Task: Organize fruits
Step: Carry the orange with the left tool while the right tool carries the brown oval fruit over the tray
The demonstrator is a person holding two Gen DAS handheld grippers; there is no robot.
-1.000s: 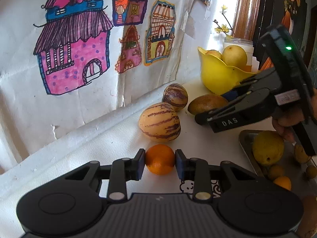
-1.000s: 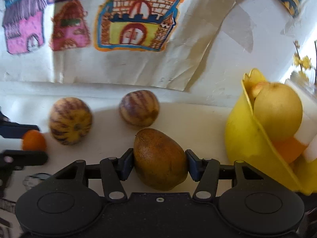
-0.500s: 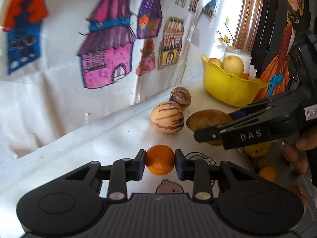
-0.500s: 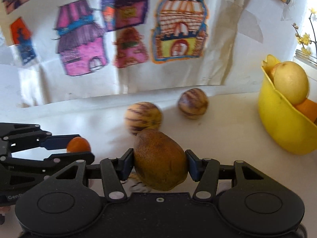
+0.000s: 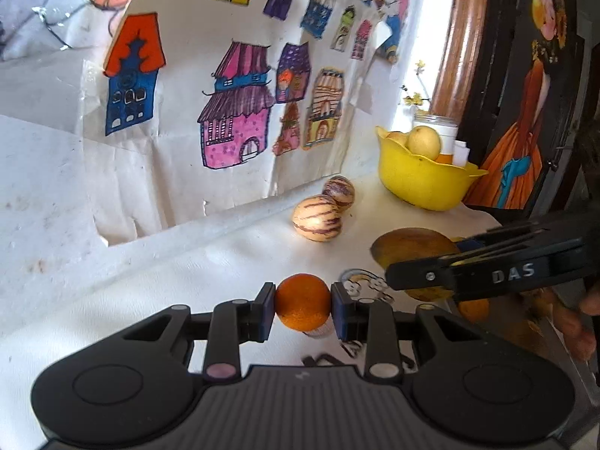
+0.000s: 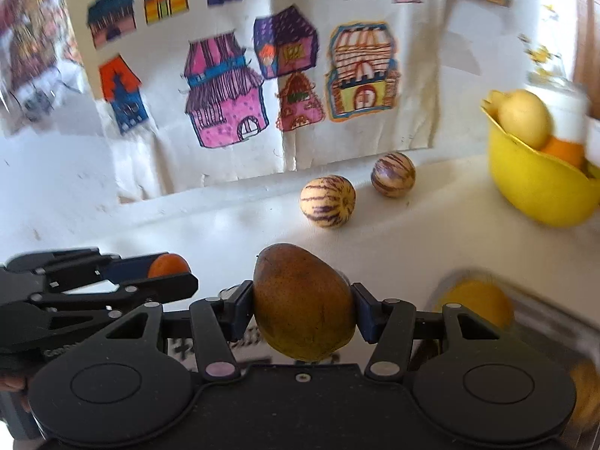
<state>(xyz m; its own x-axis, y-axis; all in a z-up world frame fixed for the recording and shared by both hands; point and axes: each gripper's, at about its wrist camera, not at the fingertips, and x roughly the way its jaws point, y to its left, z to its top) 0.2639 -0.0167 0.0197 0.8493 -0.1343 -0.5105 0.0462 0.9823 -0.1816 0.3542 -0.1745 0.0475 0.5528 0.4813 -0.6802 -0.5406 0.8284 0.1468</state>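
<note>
A small orange [image 5: 302, 302] is pinched between the pads of my left gripper [image 5: 302, 305], lifted above the white cloth. My right gripper [image 6: 303, 305] is shut on a large brown-green mango [image 6: 303, 302], also off the table. In the left wrist view the right gripper [image 5: 487, 270] crosses in from the right with the mango [image 5: 412, 247] behind its fingers. In the right wrist view the left gripper [image 6: 112, 273] sits at the left with the orange [image 6: 167, 264]. Two striped melons [image 6: 327, 201] [image 6: 393, 174] lie near the wall.
A yellow bowl [image 5: 423, 183] with a pale fruit and an orange stands at the back right. A metal tray [image 6: 555, 322] holding a yellow fruit [image 6: 476, 303] lies at the front right. A sheet of house drawings [image 5: 236, 112] hangs on the wall behind.
Both grippers have pulled back from the wall and risen a little, each keeping its fruit. The melons and the bowl look smaller and farther away.
</note>
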